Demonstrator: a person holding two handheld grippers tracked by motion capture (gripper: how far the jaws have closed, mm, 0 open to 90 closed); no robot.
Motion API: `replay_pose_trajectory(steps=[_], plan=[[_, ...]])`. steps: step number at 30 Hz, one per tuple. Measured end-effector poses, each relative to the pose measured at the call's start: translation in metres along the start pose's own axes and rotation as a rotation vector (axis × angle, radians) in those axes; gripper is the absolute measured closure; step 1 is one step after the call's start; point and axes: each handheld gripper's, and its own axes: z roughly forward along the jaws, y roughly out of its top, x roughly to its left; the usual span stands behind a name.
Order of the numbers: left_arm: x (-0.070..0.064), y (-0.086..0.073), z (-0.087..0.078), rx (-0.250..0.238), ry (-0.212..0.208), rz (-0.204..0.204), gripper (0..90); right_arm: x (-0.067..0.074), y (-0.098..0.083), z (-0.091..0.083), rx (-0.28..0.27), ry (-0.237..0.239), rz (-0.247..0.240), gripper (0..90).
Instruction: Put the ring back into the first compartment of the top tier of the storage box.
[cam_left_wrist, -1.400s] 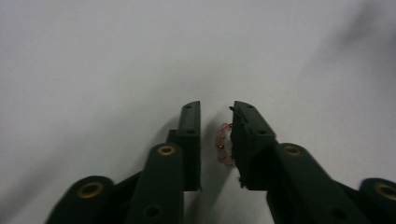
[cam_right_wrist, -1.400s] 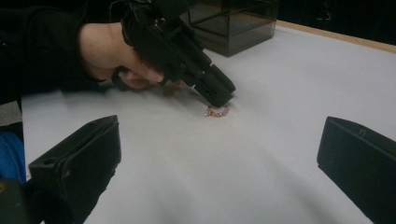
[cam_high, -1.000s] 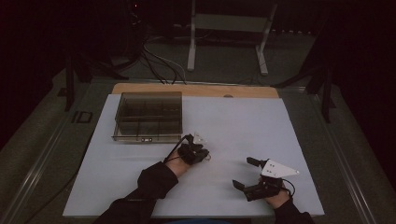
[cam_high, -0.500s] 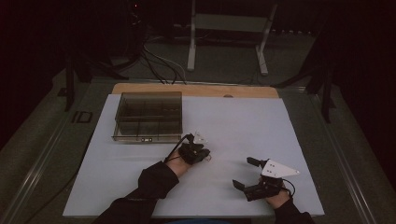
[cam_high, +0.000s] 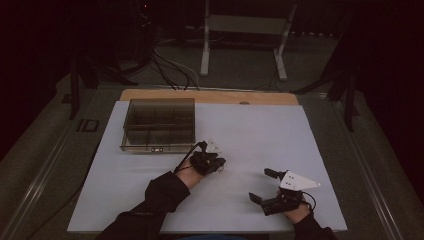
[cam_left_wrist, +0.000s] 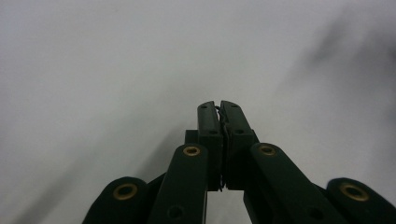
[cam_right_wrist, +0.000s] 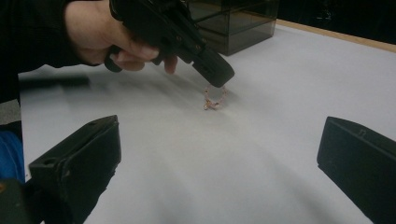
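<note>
Pinkish thin chain (cam_right_wrist: 213, 100) hangs pinched in the left gripper (cam_right_wrist: 218, 83); likely next: carry to the compartment box (cam_high: 159, 124). Right gripper (cam_high: 269, 185) stands spread.

Left hand-held gripper (cam_high: 219, 165): jaws pinched together on a thin chain (cam_right_wrist: 213, 99), tips angled down at the surface (cam_high: 250, 135), hand (cam_right_wrist: 100, 32) wrapped round the grip. Right hand-held gripper (cam_high: 261, 185): 2 jaws spread wide, held low, pointing left toward the other.

Dim scene overall; the white table top (cam_high: 250, 130) is the brightest area, surroundings near black. Gripper views soft, with blurred shadows.
</note>
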Motion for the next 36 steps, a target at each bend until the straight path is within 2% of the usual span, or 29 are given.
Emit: replay_pose_trajectory(steps=[21,26,36], plan=[[-0.004,0.012,-0.027,-0.04,-0.017,0.019,90.0,0.0,0.0,0.001,0.001,0.0,0.002,0.0],[-0.003,0.016,-0.035,-0.054,-0.021,0.013,90.0,0.0,0.0,0.001,0.002,-0.001,0.001,0.0],[0.002,0.02,-0.052,-0.069,-0.003,0.018,90.0,0.0,0.0,0.001,0.002,-0.001,0.0,0.0]])
